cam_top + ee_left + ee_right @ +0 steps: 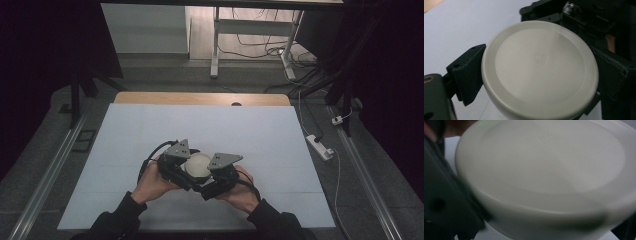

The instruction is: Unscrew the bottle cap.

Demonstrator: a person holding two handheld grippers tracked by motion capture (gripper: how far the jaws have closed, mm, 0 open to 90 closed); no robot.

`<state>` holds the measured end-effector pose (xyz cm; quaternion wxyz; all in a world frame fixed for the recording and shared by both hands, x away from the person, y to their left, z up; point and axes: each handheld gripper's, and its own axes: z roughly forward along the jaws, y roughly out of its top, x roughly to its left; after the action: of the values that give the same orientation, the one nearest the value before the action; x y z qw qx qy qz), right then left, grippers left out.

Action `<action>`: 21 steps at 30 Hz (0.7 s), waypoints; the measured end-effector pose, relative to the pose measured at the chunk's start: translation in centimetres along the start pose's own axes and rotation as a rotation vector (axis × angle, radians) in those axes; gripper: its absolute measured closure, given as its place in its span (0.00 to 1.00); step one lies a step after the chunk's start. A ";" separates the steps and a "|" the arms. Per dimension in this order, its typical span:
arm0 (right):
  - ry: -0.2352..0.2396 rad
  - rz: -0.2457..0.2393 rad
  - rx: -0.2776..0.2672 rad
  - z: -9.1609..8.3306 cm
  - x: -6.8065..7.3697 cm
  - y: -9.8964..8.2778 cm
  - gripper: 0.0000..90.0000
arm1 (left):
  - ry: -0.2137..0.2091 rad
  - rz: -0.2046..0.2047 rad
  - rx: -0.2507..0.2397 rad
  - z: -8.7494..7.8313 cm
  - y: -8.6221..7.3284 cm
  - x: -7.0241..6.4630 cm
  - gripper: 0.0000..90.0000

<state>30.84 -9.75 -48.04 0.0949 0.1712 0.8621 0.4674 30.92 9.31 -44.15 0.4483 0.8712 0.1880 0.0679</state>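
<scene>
From the high view, one round white lid [197,166] sits near the front middle of the white table sheet [150,130], between two grippers: the left gripper [181,170] and right gripper [214,175], each in one hand. In the left gripper view, both black jaws press the lid's [540,72] opposite edges. In the right gripper view, the lid [544,177] sits blurred against one jaw; whether the jaws clamp it, I cannot tell.

Smooth satin-white plastic lid [540,67], matt black plastic claw [534,75], matt pale table cover [200,125], wooden table edge [200,98]
</scene>
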 end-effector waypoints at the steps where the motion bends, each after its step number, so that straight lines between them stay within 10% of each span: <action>1: -0.013 0.004 0.002 0.0 0.0 0.0 0.07 | 0.025 -0.025 -0.003 0.1 0.1 -0.2 0.08; 8: -0.052 0.027 0.001 -0.1 -0.4 -0.1 0.07 | 0.093 -0.057 0.015 0.7 0.8 -0.9 0.08; 12: -0.035 0.017 -0.003 -0.2 -0.4 -0.1 0.07 | 0.001 -0.049 -0.007 -0.1 0.9 -0.2 0.02; 21: 0.079 -0.032 -0.016 -0.1 0.2 0.0 0.07 | -0.171 0.172 0.080 -2.1 0.0 0.8 0.01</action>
<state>30.59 -9.77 -47.94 0.0695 0.1381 0.8641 0.4791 31.02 11.16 -42.94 0.4203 0.9039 0.0763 0.0240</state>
